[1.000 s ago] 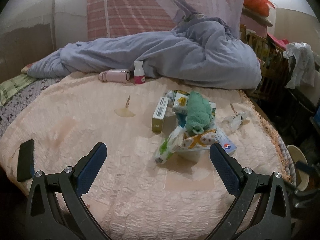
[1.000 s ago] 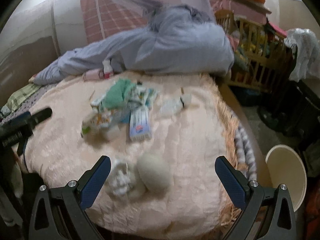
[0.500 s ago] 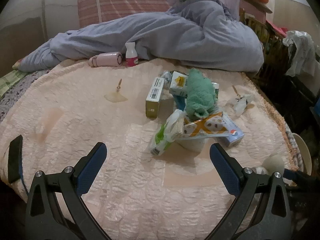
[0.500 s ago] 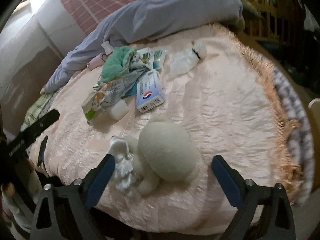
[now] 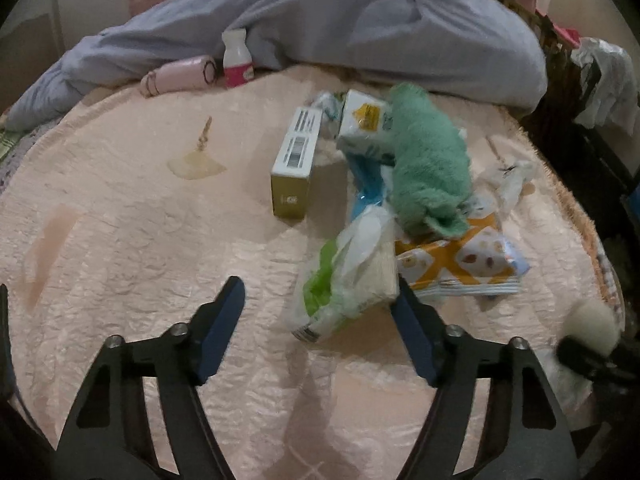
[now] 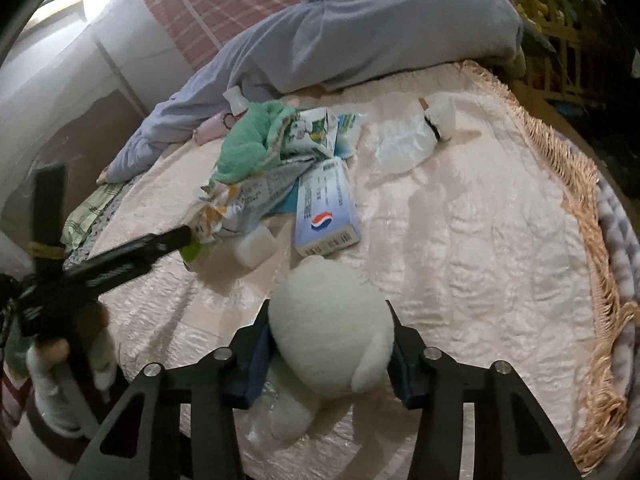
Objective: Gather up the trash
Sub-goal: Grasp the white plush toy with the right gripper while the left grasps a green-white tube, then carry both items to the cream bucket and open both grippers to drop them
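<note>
A pile of trash lies on the pink bedspread (image 5: pixel 120 240): a clear and green plastic bag (image 5: pixel 348 276), an orange and white wrapper (image 5: pixel 460 264), a gold and white box (image 5: pixel 296 168), a green cloth (image 5: pixel 428 160) and a blue and white box (image 6: pixel 326 212). My left gripper (image 5: pixel 316 312) is open, its right finger touching the plastic bag. My right gripper (image 6: pixel 328 344) is shut on a cream plush toy (image 6: pixel 332 340) near the bed's front edge. A crumpled clear bag (image 6: pixel 404 140) lies further back.
A grey-blue duvet (image 5: pixel 360 24) is heaped along the back. A pink bottle (image 5: pixel 180 76) and a small white bottle (image 5: pixel 236 60) lie beside it. The fringed bed edge (image 6: pixel 592 240) runs down the right. A wooden crib (image 6: pixel 560 40) stands beyond.
Both grippers have moved forward over the bed. The right gripper has closed around the plush toy. The left gripper has narrowed and reached the plastic bag.
</note>
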`<state>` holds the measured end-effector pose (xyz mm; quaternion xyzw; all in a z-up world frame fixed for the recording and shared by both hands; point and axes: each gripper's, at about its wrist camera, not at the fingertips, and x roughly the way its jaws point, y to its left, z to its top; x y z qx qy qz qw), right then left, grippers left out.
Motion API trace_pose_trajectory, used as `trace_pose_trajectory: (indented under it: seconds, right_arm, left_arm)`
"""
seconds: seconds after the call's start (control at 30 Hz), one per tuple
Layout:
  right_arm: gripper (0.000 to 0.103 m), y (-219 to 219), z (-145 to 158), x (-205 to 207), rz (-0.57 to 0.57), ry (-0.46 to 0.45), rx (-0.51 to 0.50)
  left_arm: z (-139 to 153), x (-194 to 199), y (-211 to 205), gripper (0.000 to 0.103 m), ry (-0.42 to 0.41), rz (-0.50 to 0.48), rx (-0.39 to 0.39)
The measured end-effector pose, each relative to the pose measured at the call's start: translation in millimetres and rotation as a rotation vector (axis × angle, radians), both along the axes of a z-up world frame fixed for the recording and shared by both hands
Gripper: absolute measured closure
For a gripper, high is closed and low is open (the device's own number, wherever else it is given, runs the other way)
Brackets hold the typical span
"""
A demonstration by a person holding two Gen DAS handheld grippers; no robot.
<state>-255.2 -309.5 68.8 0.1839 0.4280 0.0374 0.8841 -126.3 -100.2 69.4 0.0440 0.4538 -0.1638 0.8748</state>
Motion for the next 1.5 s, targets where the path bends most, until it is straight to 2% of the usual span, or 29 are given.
trace_pose_trajectory:
  seconds: [0.07, 0.13, 0.33, 0.5, 0.7, 0.83, 1.17, 1.33, 1.5]
  right_arm:
    - [0.056, -2, 3, -2, 0.0, -0.015, 0.0]
    - [0.056, -3, 2, -2, 0.005, -0.021, 0.0]
    - [0.058, 1, 1, -3, 0.031, -0.018, 0.01]
    - [0.058, -1, 22, -10, 0.039, -0.067, 0.008]
    - [0.058, -24, 38, -27, -0.003, -0.098, -0.02]
    - [0.058, -57, 47, -46, -0.075, -0.105, -0.042]
    - [0.058, -180, 52, -113, -0.36, -0.053, -0.125]
    - [0.058, -249, 37, -141, -0.513, 0.038, -0.198]
    - [0.058, -307, 11, -158, -0.632, 0.143, -0.19]
  left_arm:
    - [-4, 6, 3, 0.07, 0.032, 0.003, -0.017]
    - [-4, 11, 9, 0.078, 0.071, 0.005, -0.056]
    - [16, 2, 19, 0.083, 0.058, -0.019, -0.097]
    - [41, -12, 19, 0.083, 0.043, -0.053, -0.155]
    - [72, -43, -10, 0.083, 0.016, -0.15, -0.191]
    - [83, -67, -53, 0.083, 0.027, -0.26, -0.211]
    - [74, -117, -203, 0.083, 0.143, -0.527, -0.243]
    - [68, -129, -279, 0.083, 0.201, -0.62, -0.262]
    - [55, -141, -351, 0.083, 0.256, -0.684, -0.275]
